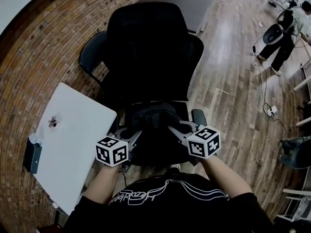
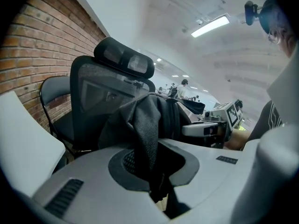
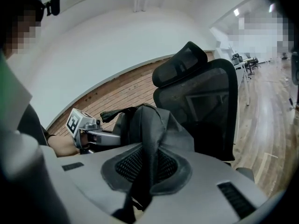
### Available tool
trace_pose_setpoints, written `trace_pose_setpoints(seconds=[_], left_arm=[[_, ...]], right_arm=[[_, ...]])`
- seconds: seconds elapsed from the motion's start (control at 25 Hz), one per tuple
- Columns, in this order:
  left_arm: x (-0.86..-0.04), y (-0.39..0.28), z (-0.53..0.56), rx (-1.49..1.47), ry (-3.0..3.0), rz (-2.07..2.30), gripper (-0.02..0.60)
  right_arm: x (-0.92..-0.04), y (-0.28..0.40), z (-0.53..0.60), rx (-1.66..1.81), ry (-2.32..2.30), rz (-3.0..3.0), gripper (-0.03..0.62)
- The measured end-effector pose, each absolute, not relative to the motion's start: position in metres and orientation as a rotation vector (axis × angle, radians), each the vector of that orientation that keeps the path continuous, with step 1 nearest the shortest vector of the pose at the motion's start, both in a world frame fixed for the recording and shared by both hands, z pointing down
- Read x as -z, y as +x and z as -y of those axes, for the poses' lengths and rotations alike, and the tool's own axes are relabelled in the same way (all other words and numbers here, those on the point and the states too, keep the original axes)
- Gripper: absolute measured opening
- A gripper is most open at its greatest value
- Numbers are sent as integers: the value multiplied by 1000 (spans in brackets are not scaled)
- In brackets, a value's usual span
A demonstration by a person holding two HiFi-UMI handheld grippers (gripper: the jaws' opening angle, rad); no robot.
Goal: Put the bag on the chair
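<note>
A black bag hangs between my two grippers just in front of a black mesh office chair, over its seat. My left gripper is shut on a dark strap of the bag. On the other side my right gripper is shut on a second strap. In the left gripper view the chair back and headrest stand behind the bag. The right gripper view has the chair back to the bag's right. The seat is mostly hidden under the bag.
A white table stands at the left, with a small dark object on it. A second dark chair sits behind by the brick wall. A dark desk lies beyond. A person stands far right; cables lie on the wooden floor.
</note>
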State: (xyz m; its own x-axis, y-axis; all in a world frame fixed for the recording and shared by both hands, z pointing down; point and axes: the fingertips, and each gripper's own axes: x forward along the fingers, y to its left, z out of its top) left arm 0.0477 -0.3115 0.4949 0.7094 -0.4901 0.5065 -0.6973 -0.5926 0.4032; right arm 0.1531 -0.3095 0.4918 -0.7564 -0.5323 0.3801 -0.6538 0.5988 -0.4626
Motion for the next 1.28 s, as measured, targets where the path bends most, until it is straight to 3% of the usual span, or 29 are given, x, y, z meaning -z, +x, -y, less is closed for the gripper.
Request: trace_pose_setpoints(seconds=[0.72,1.28], left_arm=[[-562,55,439,-543,2273,1077,60],[-636,55,484,-601,2197,1108,60]], right_arm=[[-562,158,434,-851,832,2524,34],[-633,154,468,-920,841,2357,34]])
